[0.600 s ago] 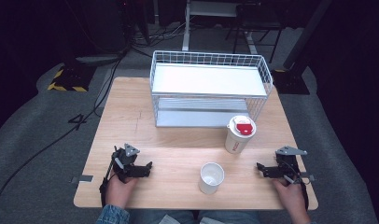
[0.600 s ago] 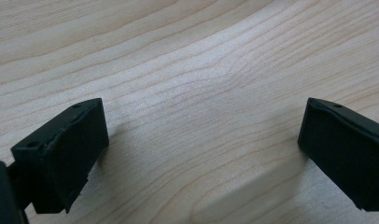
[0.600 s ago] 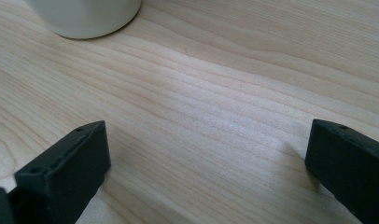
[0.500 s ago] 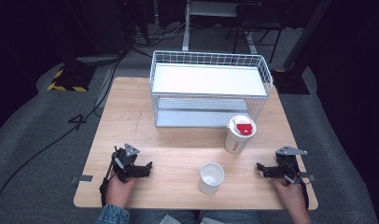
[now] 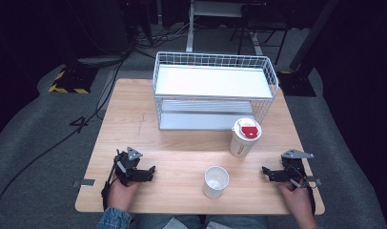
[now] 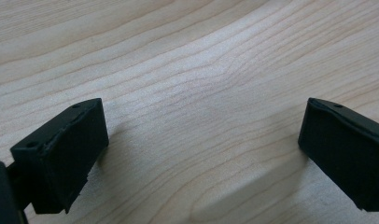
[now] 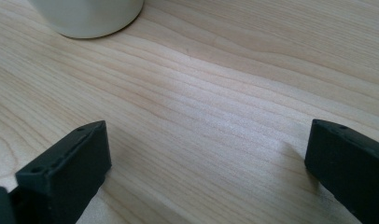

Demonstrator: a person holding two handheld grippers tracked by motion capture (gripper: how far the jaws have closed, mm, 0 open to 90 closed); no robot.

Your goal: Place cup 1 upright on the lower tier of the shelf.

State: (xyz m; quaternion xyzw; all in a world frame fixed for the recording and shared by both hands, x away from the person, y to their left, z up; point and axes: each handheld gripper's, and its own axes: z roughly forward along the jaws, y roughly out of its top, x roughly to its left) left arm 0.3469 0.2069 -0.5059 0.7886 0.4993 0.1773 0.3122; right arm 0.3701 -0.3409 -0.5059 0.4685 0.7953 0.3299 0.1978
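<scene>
While both lie apart, white cup [image 5: 216, 181] stands before lidded cup [image 5: 244, 137].

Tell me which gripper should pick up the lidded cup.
Right. The right gripper, jaws open, rests nearer the red-lidded paper cup; the left gripper would have to reach past the open white cup.

We see our left gripper [image 5: 151, 171] and right gripper [image 5: 265, 171] as black, blocky tools, each topped by a grey three-cornered plate. Their jaws are matte black rectangular blocks with small screw holes near the upper edges. Behind the left gripper, a blue denim cuff [image 5: 114, 219] covers our wrist.
</scene>
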